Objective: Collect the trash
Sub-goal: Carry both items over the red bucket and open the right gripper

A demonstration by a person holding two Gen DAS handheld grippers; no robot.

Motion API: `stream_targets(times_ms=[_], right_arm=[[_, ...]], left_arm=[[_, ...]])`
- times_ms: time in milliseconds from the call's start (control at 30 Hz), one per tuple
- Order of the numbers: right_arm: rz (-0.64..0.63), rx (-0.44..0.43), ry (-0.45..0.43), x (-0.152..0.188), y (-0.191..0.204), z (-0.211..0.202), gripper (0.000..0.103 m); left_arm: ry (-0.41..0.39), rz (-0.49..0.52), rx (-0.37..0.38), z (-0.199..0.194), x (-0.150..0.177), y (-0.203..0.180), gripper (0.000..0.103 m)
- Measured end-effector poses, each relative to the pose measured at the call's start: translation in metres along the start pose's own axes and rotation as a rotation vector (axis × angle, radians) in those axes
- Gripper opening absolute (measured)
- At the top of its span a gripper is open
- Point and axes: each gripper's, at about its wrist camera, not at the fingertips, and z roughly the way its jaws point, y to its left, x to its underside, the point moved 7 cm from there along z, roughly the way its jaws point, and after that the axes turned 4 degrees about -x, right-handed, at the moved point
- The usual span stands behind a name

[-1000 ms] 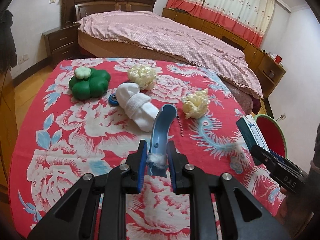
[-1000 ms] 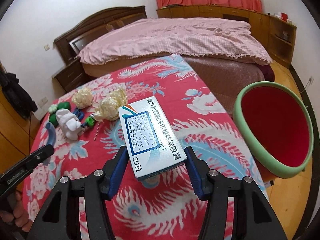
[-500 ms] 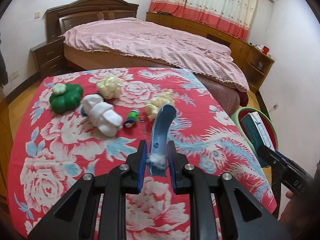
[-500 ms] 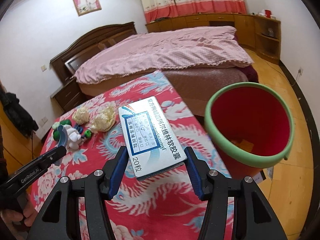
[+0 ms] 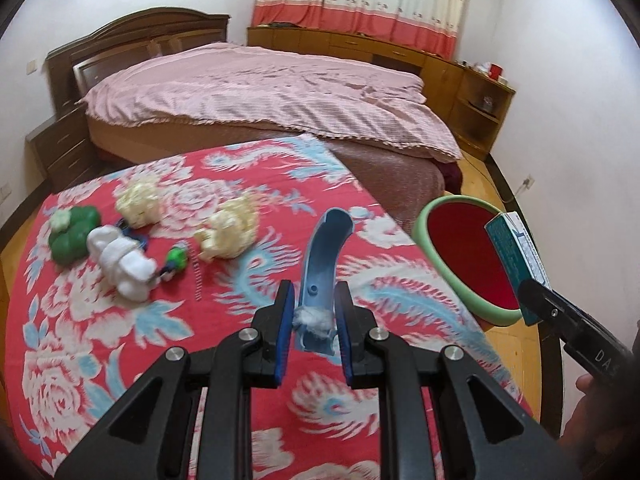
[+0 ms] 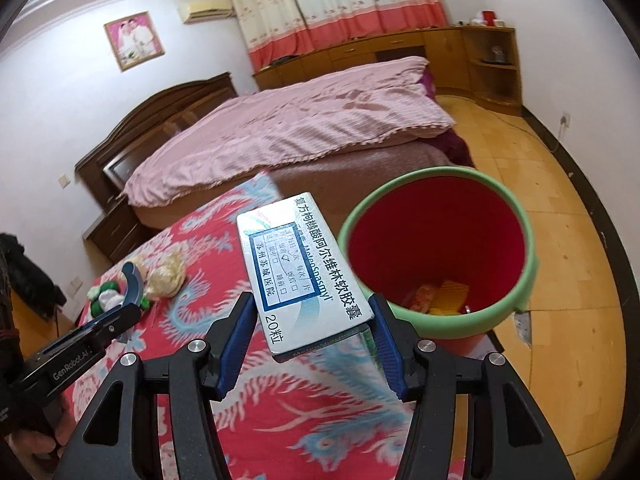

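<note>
We read the current step as transport to disposal: both claws are loaded and the bin is the target. The right claw grips a medicine box across its width, the box's printed face up and its far end projecting toward the red bin with green rim. The box sits just beside the bin's near rim, not yet over the opening. Some trash already lies at the bottom of the bin.

The left claw is narrowed on a curved blue plastic piece with a tuft of white fluff at the grip point. It hangs above the surface, which is covered in red floral cloth.

Next move, as we judge it: advance the right claw until the box is fully above the red interior, then spread the claw. The left load follows by the same route.

Clearances — the bin stands on the floor just off the surface edge, below the level of the cloth, so the path over the edge is open. The bin mouth is wide relative to the box. Uncollected items remain well apart on the far left: two crumpled yellowish wads, a white rolled cloth, and a green object. The bed lies beyond and does not obstruct the route.
</note>
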Motion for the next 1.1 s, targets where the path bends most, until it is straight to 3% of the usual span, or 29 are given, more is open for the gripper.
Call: stream_targets(times_ms=[500,1100], right_arm=[[0.107,0.075,-0.027,-0.012,-0.066,-0.008,0.059],[0.178,0.147,0.028,-0.018,-0.128,0.025,0.059]], left_arm=[[0.024,0.118,0.062,0.026,-0.013,-0.074,0.02],[0.079,0.203,0.133,0.078,-0.022,-0.137,0.02]])
